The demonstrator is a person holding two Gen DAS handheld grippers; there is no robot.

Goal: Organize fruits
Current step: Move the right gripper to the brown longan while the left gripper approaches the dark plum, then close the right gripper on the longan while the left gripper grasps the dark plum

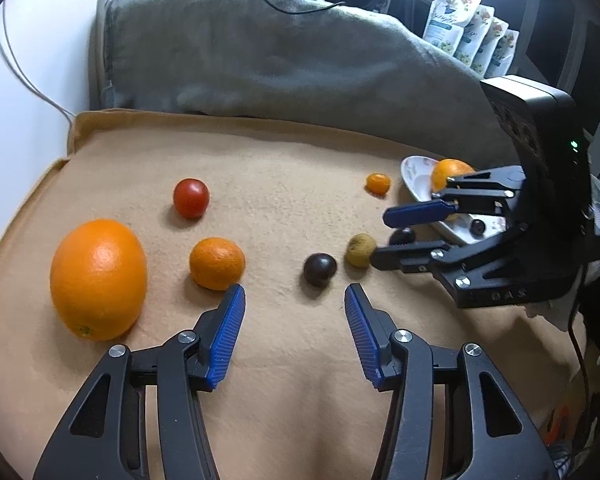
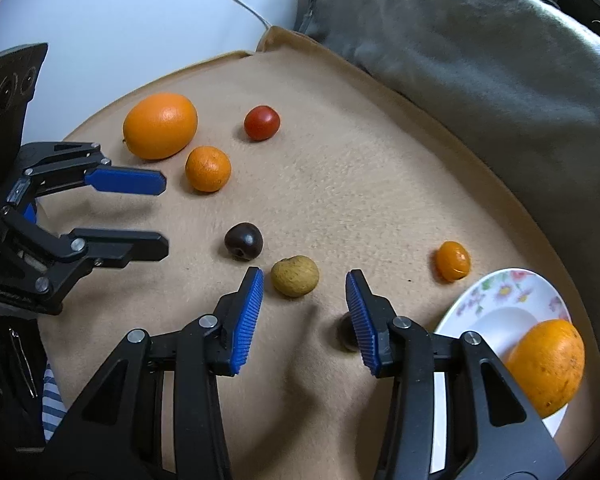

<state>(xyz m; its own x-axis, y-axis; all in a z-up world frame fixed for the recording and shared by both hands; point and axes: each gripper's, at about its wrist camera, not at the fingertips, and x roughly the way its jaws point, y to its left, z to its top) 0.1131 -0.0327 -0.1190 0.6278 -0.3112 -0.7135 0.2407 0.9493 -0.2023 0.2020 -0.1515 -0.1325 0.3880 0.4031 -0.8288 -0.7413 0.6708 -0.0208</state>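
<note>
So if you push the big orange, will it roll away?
Probably a little. The big orange is egg-shaped, so it may wobble rather than roll straight. The blanket looks soft and fuzzy, likely slowing it. It's the biggest fruit here, so probably the heaviest.

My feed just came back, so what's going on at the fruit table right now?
A person is sorting fruit off a tan cloth onto a floral plate, which already holds an orange. The right gripper hangs open just short of a small yellowish fruit. The left gripper is open and empty, between a mandarin and a dark round fruit. Nothing is held yet.
</note>
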